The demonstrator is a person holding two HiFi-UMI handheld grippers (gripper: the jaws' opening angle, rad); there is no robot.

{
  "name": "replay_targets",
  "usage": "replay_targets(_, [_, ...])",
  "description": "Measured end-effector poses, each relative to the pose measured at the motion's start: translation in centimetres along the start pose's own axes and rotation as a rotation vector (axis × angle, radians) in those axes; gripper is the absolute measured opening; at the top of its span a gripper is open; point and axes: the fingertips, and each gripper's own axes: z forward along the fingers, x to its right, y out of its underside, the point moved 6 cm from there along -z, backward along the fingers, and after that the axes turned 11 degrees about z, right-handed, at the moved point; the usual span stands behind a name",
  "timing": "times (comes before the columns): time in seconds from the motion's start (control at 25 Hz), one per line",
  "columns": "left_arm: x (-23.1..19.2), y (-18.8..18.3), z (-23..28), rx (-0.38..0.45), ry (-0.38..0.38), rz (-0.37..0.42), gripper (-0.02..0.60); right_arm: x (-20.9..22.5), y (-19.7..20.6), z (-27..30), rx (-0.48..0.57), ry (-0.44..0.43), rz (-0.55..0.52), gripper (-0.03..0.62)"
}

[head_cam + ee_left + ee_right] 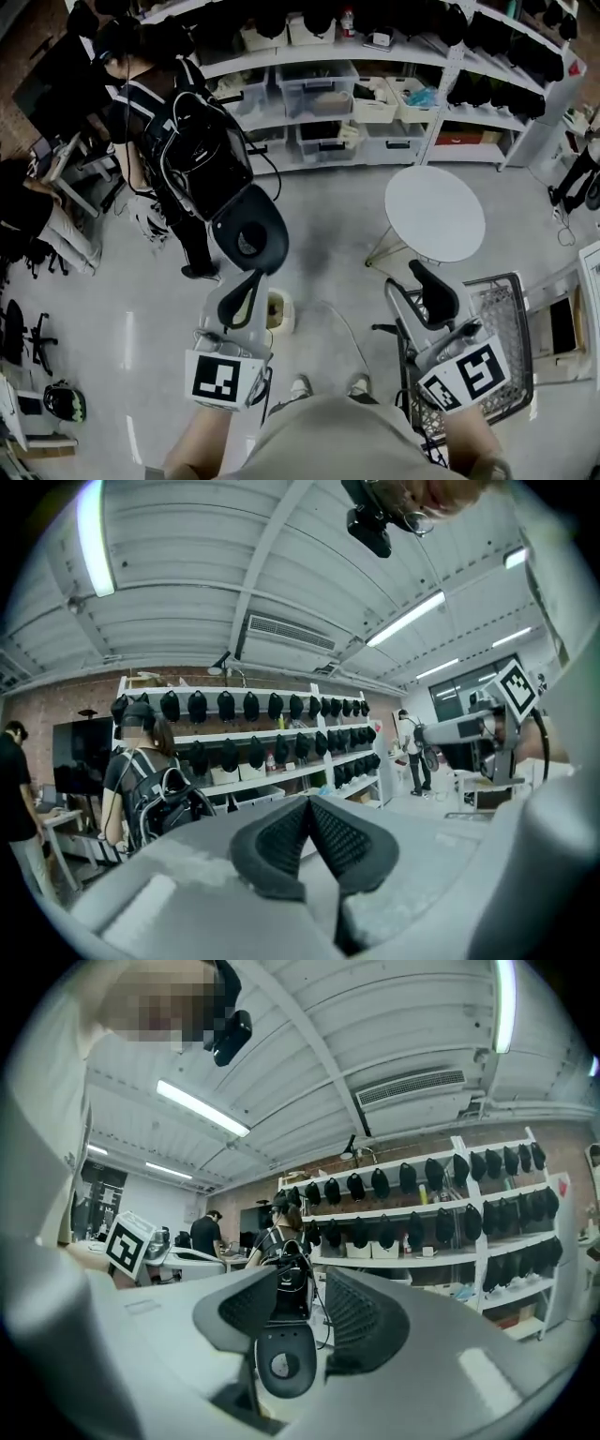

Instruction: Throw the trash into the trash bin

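In the head view a small beige bin stands on the grey floor just ahead of my feet, between the two grippers. My left gripper is raised left of the bin. In the left gripper view its black pads meet at the tips, so the left gripper is shut, and nothing shows between them. My right gripper is raised to the right, above a wire cart. In the right gripper view a clear gap stands between the pads of the right gripper, with nothing in it. I see no trash in either gripper.
A wire cart stands at the right, and a round white table is beyond it. A person with a black backpack stands ahead on the left beside a dark round chair. Shelves with bins and caps line the far wall.
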Motion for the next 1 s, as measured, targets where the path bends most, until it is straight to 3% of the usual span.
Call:
replay_targets(0.24, [2.4,-0.9,0.2,0.016,0.034,0.063,0.002,0.4,1.1,-3.5,0.005,0.043,0.018,0.166])
replay_targets(0.4, [3.3,-1.1,0.6,0.019,0.063,0.071,0.002,1.3,1.4,-4.6,0.021,0.048,0.101,0.166])
replay_targets(0.56, [3.8,-1.5,1.6,0.017,0.082,0.071,0.002,2.6,0.9,-5.0,0.033,0.091,0.098,0.166])
replay_targets(0.76, [5.0,-2.3,4.2,0.005,0.153,0.093,0.002,5.8,0.5,-5.5,0.020,0.207,0.067,0.183])
replay_targets(0.88, [6.2,-2.9,6.3,0.030,0.205,0.161,0.002,8.3,0.6,-6.4,0.014,0.293,0.069,0.198])
replay_targets(1.0, [8.0,-3.7,8.7,0.039,0.253,0.171,0.002,11.0,0.8,-7.8,0.011,0.389,0.088,0.216])
